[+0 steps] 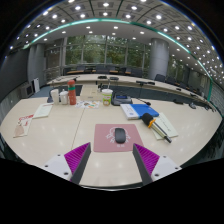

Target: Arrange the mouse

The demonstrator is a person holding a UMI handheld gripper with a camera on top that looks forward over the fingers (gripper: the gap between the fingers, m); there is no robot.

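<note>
Office hall, long pale table [60,140]. Mouse [120,135] lies on a pink mat [118,140], dead ahead of my gripper [111,163], long axis running near-to-far, centred between finger lines but beyond the tips. Fingers stand wide apart, holding nothing. Cups [60,96] far left.

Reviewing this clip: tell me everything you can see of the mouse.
The mouse is a small, dark, oval computer mouse with a smooth, plastic-looking shell. It lies flat, lengthwise away from the camera, roughly centred on a pink mouse pad on the pale table. Only the pad touches it. It sits just ahead of the gripper, whose fingers are open and clear of it. No cable is discernible.
</note>
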